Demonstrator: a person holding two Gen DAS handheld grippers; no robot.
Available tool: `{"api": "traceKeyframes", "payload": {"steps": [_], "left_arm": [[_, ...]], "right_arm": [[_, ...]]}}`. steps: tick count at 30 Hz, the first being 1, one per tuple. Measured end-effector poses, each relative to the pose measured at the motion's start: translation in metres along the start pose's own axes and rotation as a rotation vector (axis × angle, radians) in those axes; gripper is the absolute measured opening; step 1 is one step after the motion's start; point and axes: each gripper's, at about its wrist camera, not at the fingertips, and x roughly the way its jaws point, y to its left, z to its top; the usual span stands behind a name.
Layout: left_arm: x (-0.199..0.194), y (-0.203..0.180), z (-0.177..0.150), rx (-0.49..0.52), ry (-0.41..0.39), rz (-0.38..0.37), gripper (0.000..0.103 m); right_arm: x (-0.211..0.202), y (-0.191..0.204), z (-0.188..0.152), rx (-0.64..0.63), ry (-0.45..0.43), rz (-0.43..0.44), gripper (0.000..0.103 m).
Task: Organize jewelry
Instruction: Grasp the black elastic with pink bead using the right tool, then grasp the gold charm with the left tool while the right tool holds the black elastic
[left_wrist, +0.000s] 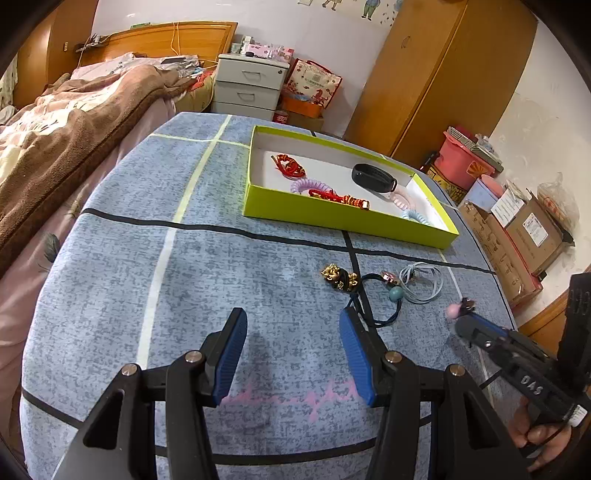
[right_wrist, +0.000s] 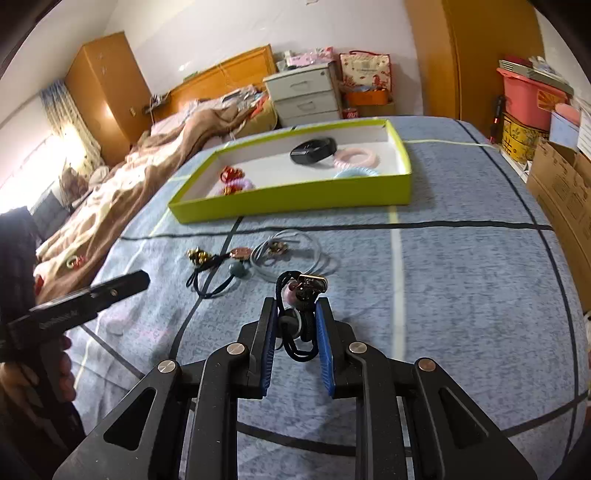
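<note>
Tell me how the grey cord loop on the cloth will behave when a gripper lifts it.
The grey cord loop lies in loose coils, so it will likely go floppy and dangle. It looks thin, probably light. A small charm sits on it, so that end may swing. It lies close to the teal bead, so it might snag.

White letters "DAS" stand on the right gripper (left_wrist: 466, 325); other labels are too blurred.

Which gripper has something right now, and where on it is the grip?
The right gripper pinches a dark cord bracelet with a pink bead, gripped on its cord loop below the charm. The left gripper is open, holding nothing.
</note>
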Motion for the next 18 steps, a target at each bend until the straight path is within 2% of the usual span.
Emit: {"api": "traceKeyframes", "payload": {"steps": [5, 18], "left_arm": [[0.006, -0.006, 0.005, 0.028, 0.006, -0.018, 0.054], [0.038, -0.027, 0.026, 0.101, 0.034, 0.035, 0.054]], "right_arm": [[-0.012, -0.011, 0.004, 0.023, -0.032, -0.013, 0.022], [-0.016, -0.022, 0.012, 0.032, -0.041, -0.004, 0.022]]}}
